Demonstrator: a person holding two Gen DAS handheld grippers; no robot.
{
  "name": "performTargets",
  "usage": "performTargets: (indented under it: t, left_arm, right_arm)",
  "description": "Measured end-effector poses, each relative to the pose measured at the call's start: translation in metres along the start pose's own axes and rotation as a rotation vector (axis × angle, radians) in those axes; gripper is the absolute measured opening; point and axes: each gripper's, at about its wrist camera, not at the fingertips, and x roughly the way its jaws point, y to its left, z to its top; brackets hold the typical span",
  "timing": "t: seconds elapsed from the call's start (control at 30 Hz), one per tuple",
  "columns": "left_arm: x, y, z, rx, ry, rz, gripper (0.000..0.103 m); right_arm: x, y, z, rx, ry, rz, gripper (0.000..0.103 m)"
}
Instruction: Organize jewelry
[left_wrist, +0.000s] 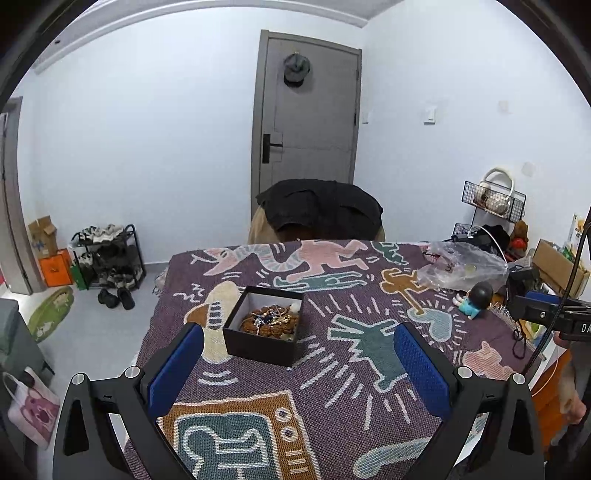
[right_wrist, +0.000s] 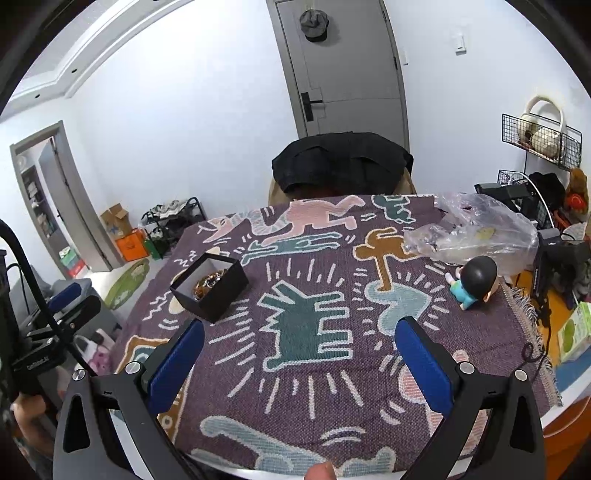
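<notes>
- The left claw (left_wrist: 299, 343) hangs above the tabletop with its blue-padded fingers spread wide, holding nothing.
- The right claw (right_wrist: 299, 339) is likewise wide apart and empty.
- A small open black cardboard box (left_wrist: 263, 325) sits on the purple woven cloth with cartoon figures (left_wrist: 332, 387), just ahead of the left claw's left finger.
- A tangled heap of brown beads and gold jewelry (left_wrist: 269, 319) lies inside the box.
- A crumpled clear plastic bag (right_wrist: 476, 230) and a dark-haired toy figurine in blue (right_wrist: 472, 282) lie well apart from it, at the cloth's far right.

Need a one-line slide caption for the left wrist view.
Open left tool hovers above patterned cloth, facing an open black box of tangled jewelry.
</notes>
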Motion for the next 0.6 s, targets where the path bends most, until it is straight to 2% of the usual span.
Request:
performTargets:
  t: [0.6]
  left_arm:
    - [-0.0079,-0.0023,0.0011,0.004,-0.016,-0.004,0.103]
  right_arm:
    - [-0.0035,0.0096,-0.0014,-0.029,-0.019,0.018,0.103]
